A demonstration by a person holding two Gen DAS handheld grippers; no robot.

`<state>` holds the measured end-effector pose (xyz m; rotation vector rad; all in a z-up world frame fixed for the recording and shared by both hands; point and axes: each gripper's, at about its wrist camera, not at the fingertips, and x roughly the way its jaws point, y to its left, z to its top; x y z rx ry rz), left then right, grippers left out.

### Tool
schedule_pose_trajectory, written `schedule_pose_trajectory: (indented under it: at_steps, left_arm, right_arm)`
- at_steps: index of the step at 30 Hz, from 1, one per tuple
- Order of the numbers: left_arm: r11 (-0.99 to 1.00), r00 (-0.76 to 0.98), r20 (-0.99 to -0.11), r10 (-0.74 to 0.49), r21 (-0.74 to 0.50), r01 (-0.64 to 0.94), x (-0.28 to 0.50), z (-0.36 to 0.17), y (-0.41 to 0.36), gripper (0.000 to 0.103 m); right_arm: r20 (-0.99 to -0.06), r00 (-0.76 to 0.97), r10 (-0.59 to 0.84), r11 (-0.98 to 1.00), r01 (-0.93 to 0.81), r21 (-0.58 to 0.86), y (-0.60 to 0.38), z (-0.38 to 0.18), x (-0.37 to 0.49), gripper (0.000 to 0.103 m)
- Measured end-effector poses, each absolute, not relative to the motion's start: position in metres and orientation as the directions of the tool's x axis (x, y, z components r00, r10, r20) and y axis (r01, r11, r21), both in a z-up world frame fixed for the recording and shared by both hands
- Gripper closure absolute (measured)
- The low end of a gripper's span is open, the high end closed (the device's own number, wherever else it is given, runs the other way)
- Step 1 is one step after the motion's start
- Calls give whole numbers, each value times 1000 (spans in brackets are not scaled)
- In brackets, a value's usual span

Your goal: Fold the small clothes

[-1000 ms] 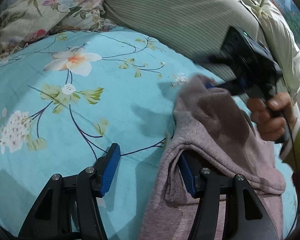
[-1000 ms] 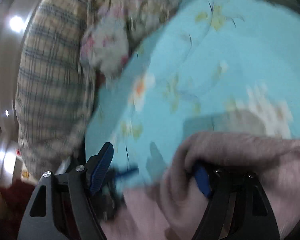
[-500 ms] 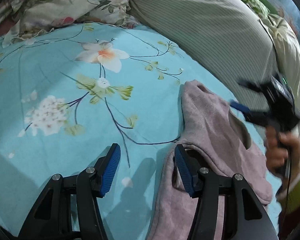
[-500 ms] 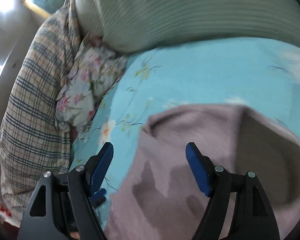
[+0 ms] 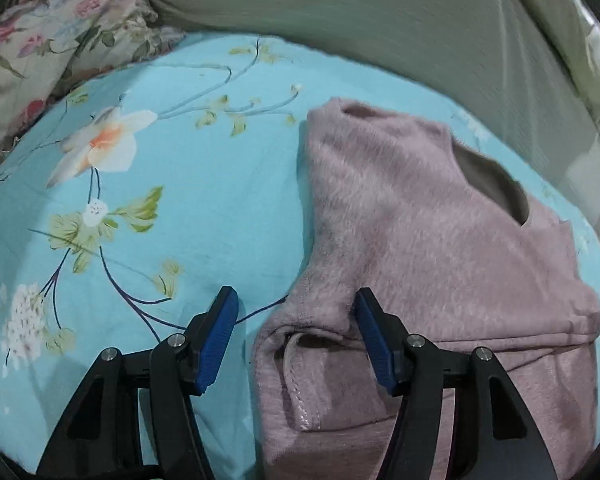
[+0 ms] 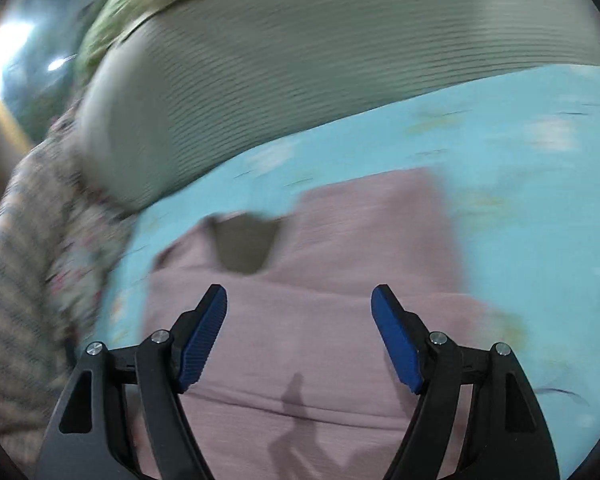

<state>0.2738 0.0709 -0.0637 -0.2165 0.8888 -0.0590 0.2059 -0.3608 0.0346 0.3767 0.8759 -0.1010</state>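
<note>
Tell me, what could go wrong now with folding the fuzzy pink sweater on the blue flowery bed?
1. The left gripper is opening with the folded edge of the fuzzy pink sweater between its blue pads, so the loose fold may flop back open.
2. The right gripper hangs open above the sweater, holding nothing. Its picture is blurred, so a quick grab could miss or pinch the blue flowered bedsheet too.

Rt view motion-blurred, sweater [image 5: 420, 240] bottom cut off, striped pillow [image 6: 300, 80] smeared
</note>
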Motion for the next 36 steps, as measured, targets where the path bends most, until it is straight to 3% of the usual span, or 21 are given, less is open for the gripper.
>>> schedule_pose_trajectory:
  at_steps: [4,7,9,12,17,21,25,27,29,34,36]
  left_arm:
    - [980,635,-764,-120,-192,-45,272,-64,68,41]
    - [979,639,-760,-122,-197,-47,271,-64,69,41]
    - [979,641,-758,-125,-200,-46,270,-64,70,41]
    - [980,643,-757,-120,-194,-46,270,-64,70,41]
    - [976,650,-749,-127,-211,-52,267,-63,73,41]
    - [981,651,-752,-103,-185,-58,268,-64,70,41]
    - [980,649,-753,-107,-191,-60,268,-64,70,40]
    - [980,646,-756,-107,-191,-62,269,-64,70,40]
    - [981,645,-758,-98,-181,-64,270,-64,69,40]
    - [983,642,-763,-79,-165,-75,266,-53,70,40]
    - [988,657,-752,-52,-132,-73,266,-44,70,40]
  right_arm:
    - [-824,562,-77,924,351,153,-389,19,194,34]
    - [-859,503,-89,940,327,94,-388,0,199,55]
    - [-875,476,-86,951,302,71,-385,-11,205,83]
    - [-860,501,-99,964,262,42,-370,-6,209,93]
    - [-759,640,-121,970,238,46,-361,40,199,94]
    - [-878,449,-163,948,317,-14,-379,-6,211,93]
    - [-827,513,-231,929,369,-31,-373,7,191,91]
    - [-809,567,-156,952,305,30,-361,16,189,90]
    - [-832,553,-44,969,225,98,-346,12,194,82]
    - [-840,542,10,976,179,127,-329,12,190,73]
    - [-837,544,58,971,165,175,-324,12,183,59]
